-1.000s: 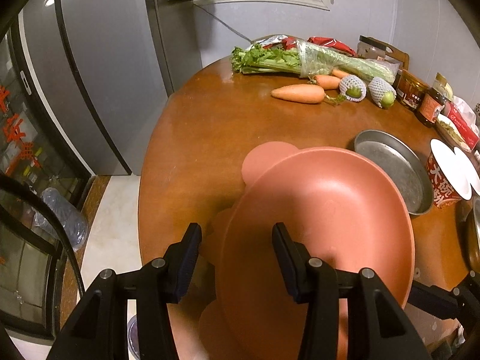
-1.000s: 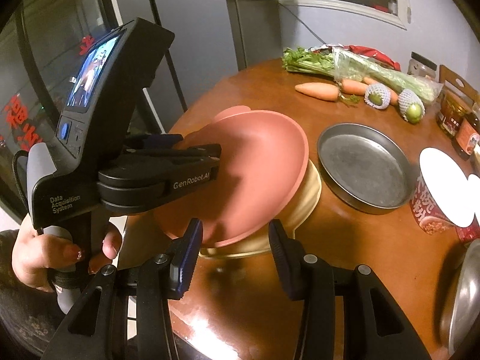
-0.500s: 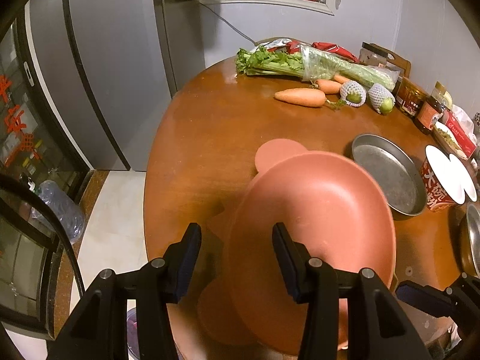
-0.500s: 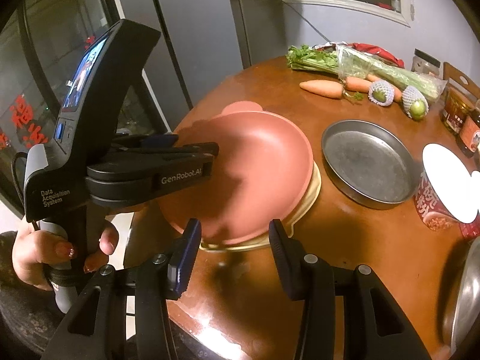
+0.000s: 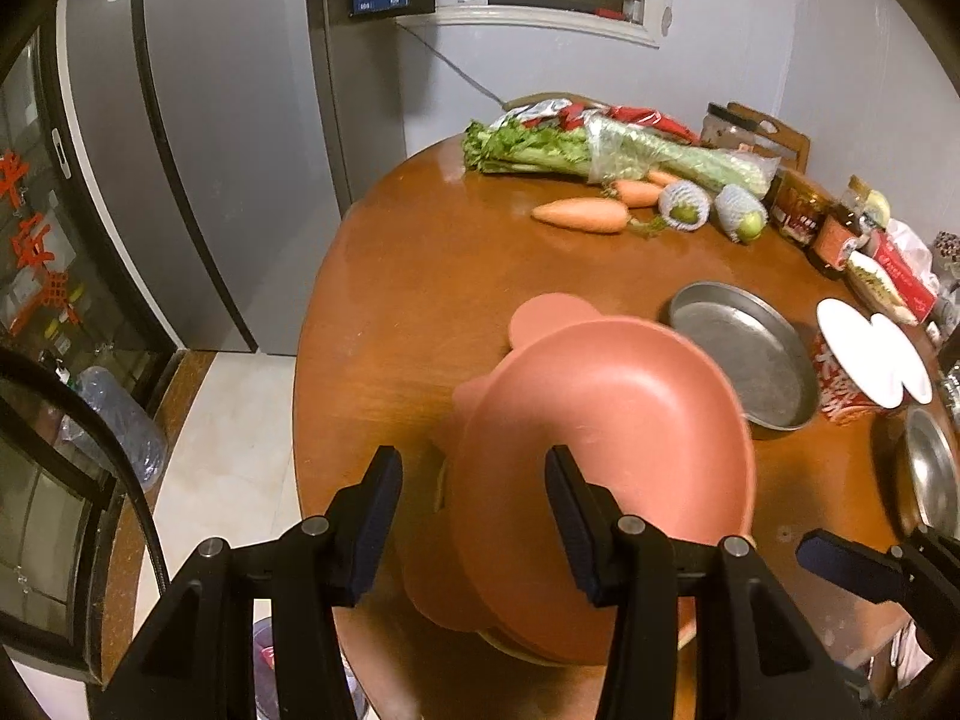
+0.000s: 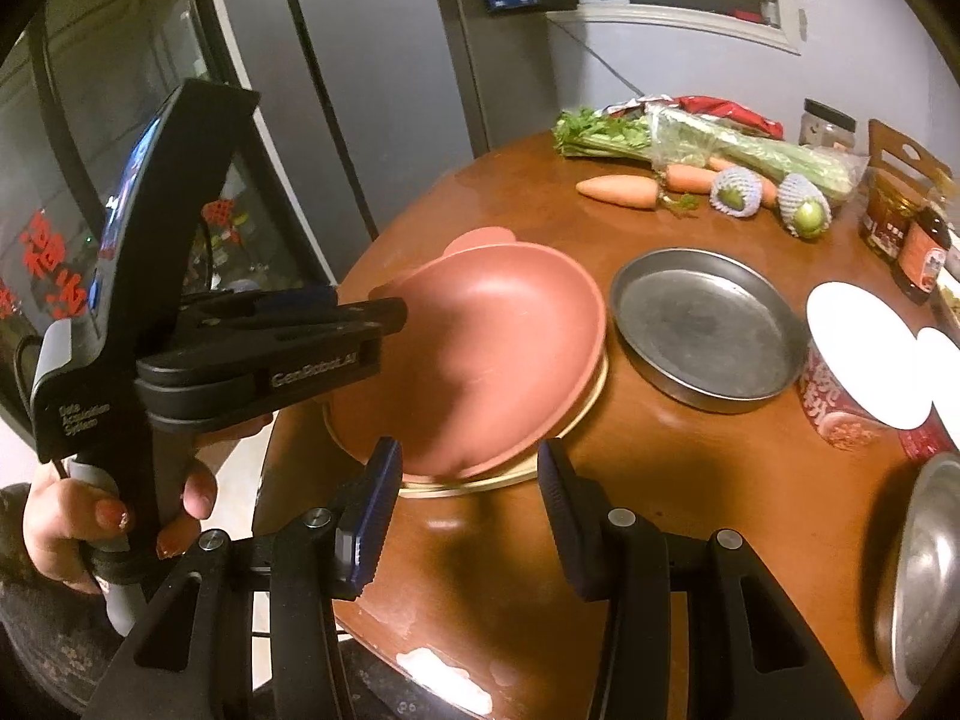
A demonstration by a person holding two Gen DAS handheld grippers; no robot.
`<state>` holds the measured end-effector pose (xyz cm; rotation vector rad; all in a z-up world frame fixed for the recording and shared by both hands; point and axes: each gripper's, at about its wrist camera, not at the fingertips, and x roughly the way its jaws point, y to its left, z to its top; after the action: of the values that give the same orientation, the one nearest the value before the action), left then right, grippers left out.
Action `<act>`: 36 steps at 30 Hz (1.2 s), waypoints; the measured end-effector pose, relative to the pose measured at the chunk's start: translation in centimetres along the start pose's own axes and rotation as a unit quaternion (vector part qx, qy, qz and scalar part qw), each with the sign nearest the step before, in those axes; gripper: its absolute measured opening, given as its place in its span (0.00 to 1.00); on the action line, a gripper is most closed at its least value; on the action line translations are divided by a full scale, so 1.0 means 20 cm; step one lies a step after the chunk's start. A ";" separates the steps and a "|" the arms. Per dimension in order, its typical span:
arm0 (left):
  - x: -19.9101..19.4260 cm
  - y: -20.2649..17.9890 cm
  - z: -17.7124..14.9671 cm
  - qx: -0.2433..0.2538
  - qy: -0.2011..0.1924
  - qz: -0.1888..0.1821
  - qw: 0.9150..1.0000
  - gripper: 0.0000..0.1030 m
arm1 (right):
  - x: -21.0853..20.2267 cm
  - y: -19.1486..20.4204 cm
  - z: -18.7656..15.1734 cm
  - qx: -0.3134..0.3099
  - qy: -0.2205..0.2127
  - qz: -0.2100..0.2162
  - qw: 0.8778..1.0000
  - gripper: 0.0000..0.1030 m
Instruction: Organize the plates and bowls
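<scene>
So far one stack: pink plate [image 6: 480, 354] sits on the cream plate [image 6: 576, 420] near the table [image 5: 408, 300] edge. My left gripper [image 5: 474, 516] and right gripper [image 6: 465, 516] both stand apart, empty. Steel pan [image 6: 708, 330] and steel bowl [image 6: 924, 576] lie unstacked; likely next.

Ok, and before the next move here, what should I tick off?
1. Pink bowl seated on the cream plate: ok.
2. Left gripper clear of the bowl: cannot tell, its tips are at the bowl's ear.
3. Right gripper open and empty: ok.
4. Metal pan upright, empty, apart from the stack: ok.
5. Noodle cup clear of the pan: cannot tell, they sit very close.
</scene>
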<state>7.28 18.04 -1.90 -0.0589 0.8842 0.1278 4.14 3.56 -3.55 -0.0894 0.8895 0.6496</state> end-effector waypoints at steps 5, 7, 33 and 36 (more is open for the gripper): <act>-0.11 -0.06 0.01 0.013 -0.025 -0.001 1.000 0.51 | -0.08 -0.04 -0.01 0.012 -0.018 -0.005 1.000 0.49; -0.15 -0.09 0.02 0.015 -0.034 -0.004 0.999 0.53 | -0.11 -0.05 0.00 0.017 -0.024 -0.006 1.000 0.51; -0.37 -0.54 0.03 0.079 -0.065 -0.014 0.995 0.56 | -0.47 -0.41 -0.12 0.090 -0.090 -0.047 0.991 0.55; -0.37 -0.59 0.04 0.087 -0.065 -0.018 0.994 0.56 | -0.49 -0.44 -0.13 0.100 -0.093 -0.049 0.989 0.57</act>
<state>4.83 5.86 4.24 0.0956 0.7613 0.0190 2.83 -9.25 0.36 0.1051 0.7597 0.4660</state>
